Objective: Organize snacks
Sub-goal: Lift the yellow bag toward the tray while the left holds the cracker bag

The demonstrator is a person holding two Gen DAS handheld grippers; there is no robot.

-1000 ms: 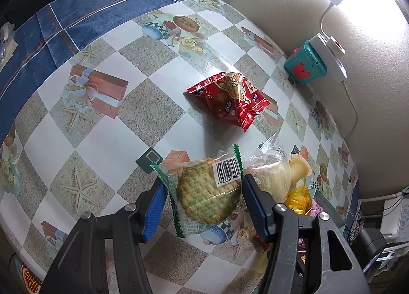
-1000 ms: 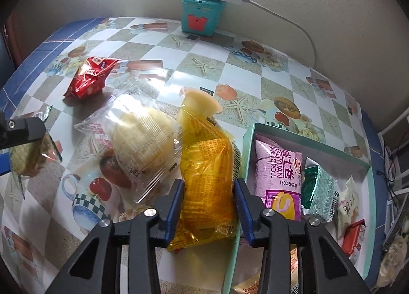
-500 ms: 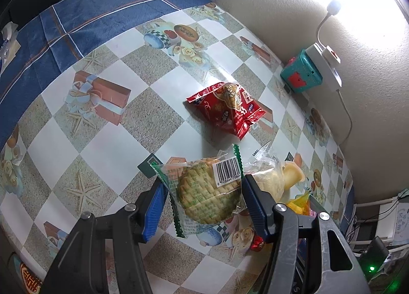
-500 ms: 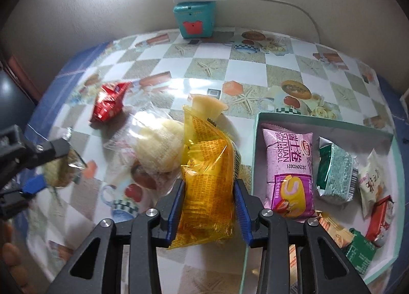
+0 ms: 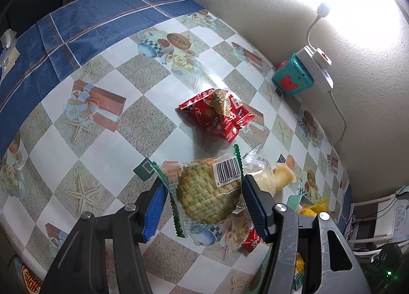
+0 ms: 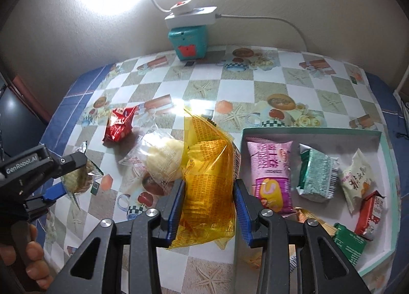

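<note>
My left gripper (image 5: 203, 200) is shut on a round green-wrapped cookie packet (image 5: 207, 191) and holds it above the table; it also shows in the right wrist view (image 6: 76, 178). My right gripper (image 6: 208, 203) is shut on a yellow snack bag (image 6: 208, 178), lifted just left of the teal-rimmed box (image 6: 383, 140). The box holds a pink roll packet (image 6: 271, 173), a green packet (image 6: 318, 178) and several other snacks. A red packet (image 5: 217, 115) and a clear-wrapped pale bun (image 6: 163, 158) lie on the table.
A teal cube box (image 6: 188, 40) with a white power strip (image 6: 190, 16) on top stands against the back wall, its cable trailing right. The checkered tablecloth (image 5: 76, 145) has a blue border at the left. A small red packet (image 5: 251, 240) lies near my left gripper.
Both grippers have risen with their packets. The yellow bag is lifted higher off the table and the views show more of the table and box.
</note>
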